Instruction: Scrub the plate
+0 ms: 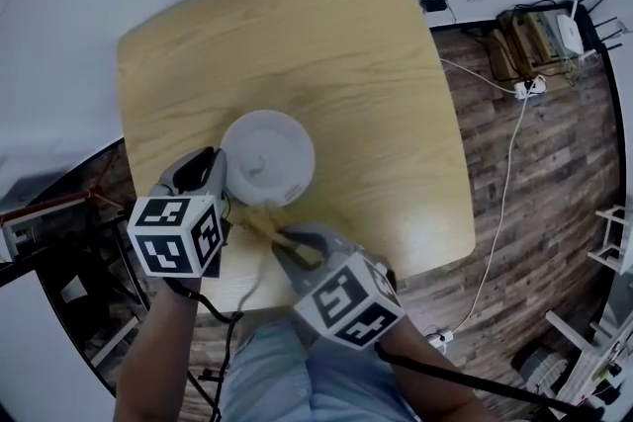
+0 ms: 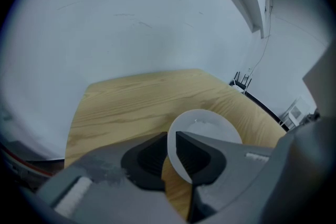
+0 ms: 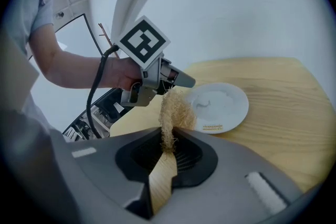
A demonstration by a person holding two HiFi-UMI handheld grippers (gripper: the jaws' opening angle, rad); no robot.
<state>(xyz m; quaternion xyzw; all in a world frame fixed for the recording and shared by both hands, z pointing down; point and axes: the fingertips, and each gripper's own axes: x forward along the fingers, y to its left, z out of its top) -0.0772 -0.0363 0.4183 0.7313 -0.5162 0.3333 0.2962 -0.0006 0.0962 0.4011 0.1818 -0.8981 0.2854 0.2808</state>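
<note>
**Plate pinched by one edge, scrubber poised at its near rim**

The left gripper [image 2: 171, 139] is clamping its jaws onto the thin rim of the white plate [image 1: 269, 153], which is sitting on the table's near-left part. The right gripper [image 3: 169, 147] is pinching the lower end of a straw-coloured loofah scrubber [image 3: 173, 110]. The scrubber's loose tuft is standing free above the jaws, right at the plate's near rim. Whether it is touching the plate is unclear.

The main risk probably lies in that narrow hold. A smooth rim is offering the jaws little to bite on, so a firm scrubbing stroke could twist the plate out of them or send it skating across the wood. The scrubber is being gripped at one end only. It may fold over under pressure, or slip out, and so wipe weakly. The two grippers are also working close together and could knock against each other.

The wooden table [image 1: 326, 44] is showing pale grain and rounded corners, with nothing else on it. A plain white wall [image 2: 131, 18] is rising behind it. To the right, dark plank flooring [image 1: 534, 173] is carrying a white cable [image 1: 504, 208] and a router [image 1: 572, 30].
</note>
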